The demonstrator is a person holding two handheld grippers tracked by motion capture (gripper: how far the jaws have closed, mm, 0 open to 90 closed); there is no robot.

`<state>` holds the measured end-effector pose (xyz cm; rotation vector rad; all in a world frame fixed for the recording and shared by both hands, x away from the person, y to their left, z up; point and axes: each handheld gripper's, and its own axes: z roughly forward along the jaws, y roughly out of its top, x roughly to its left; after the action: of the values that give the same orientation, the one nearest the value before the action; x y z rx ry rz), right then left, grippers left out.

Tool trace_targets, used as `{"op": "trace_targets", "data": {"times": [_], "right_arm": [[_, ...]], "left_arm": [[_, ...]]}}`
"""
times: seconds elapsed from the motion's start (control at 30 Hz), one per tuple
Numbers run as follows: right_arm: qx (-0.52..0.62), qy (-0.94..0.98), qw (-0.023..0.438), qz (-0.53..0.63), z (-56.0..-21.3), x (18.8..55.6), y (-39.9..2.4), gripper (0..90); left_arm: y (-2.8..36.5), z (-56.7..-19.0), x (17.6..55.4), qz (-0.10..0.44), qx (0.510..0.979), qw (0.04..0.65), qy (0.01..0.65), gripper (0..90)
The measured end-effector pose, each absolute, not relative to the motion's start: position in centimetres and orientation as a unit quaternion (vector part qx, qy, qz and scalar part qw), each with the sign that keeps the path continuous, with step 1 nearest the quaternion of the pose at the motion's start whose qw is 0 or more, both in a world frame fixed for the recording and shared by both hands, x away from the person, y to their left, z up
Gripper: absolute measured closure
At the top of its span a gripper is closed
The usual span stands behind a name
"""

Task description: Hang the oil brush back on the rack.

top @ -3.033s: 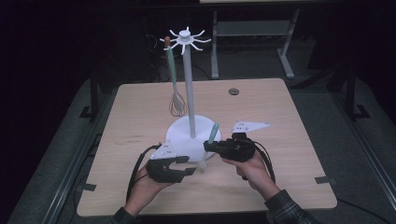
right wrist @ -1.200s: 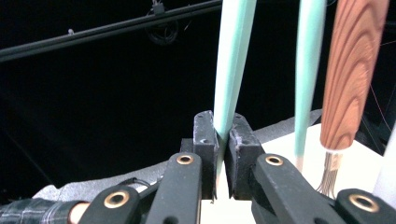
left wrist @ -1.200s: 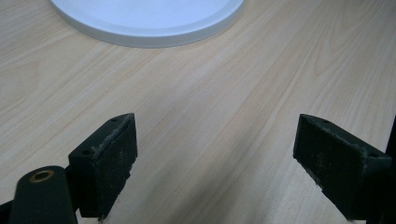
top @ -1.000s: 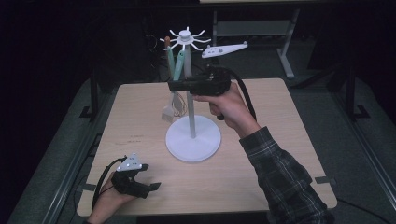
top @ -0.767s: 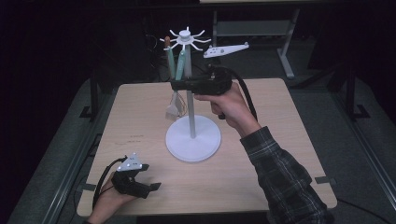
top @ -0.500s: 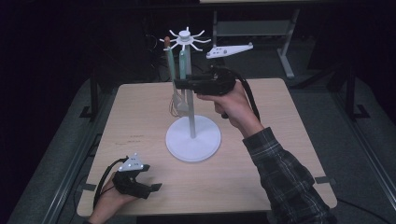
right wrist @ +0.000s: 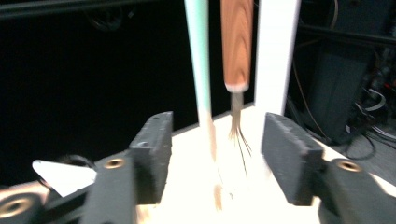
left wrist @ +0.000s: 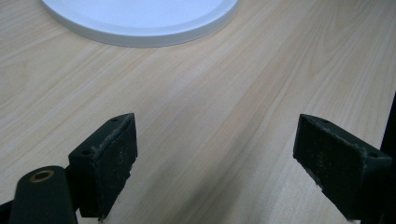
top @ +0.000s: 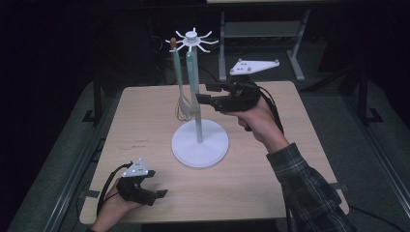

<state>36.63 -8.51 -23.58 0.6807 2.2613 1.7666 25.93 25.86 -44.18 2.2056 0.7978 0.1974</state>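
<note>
Beside the stand's pole (top: 197, 104), the right tool (top: 207, 94) has just opened off the hung mint utensil (right wrist: 201, 70); left tool (left wrist: 215, 163) rests wide, empty.

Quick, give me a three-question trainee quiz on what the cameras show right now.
1. True or false: the left tongs grip the white stand.
2. What hangs from the stand's top hooks? A) two utensils B) a mug C) nothing
3. Which tongs are raised beside the stand's pole?

Key
1. False: they rest open on the table, apart from the stand.
2. A: a teal-handled utensil and a wooden-handled whisk.
3. The right tongs. Their jaws have just been opening, and the pads press on nothing.
</note>
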Motion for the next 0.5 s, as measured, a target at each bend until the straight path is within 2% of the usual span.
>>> {"op": "trace_targets", "data": {"times": [0.17, 0.5], "right_arm": [[0.236, 0.775, 0.102, 0.577, -25.6, 35.7, -10.1, 32.7], [0.250, 0.802, 0.109, 0.532, -29.4, 33.9, -12.3, 25.7]], "left_arm": [[25.9, -44.2, 25.9, 0.078, 0.864, 0.386, 0.312, 13.3], [25.8, -44.2, 26.0, 0.076, 0.864, 0.387, 0.313, 13.7]]}}
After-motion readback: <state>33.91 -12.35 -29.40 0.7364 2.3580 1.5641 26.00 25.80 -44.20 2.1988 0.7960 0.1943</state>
